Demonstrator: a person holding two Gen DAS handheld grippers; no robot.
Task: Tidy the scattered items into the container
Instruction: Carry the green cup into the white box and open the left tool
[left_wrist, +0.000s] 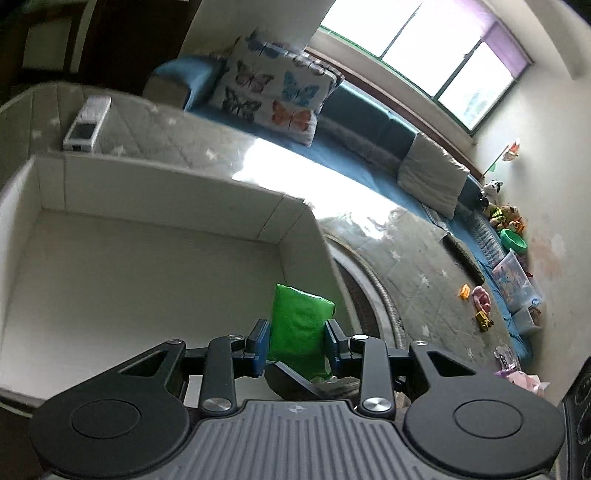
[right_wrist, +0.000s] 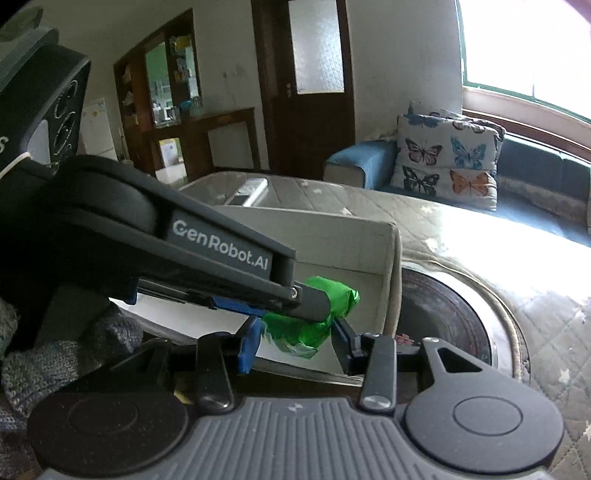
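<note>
The left gripper pinched a green packet between its 2 blue pads, holding it over the near right corner of the white box; in the right wrist view that same packet sat clamped in the left gripper, which reached in from the left, while the right gripper stood spread on either side of the packet's lower end, its pads apart from it; the box rested on a quilted mat; a white remote lay beyond the box; a butterfly cushion leaned on the blue sofa.
</note>
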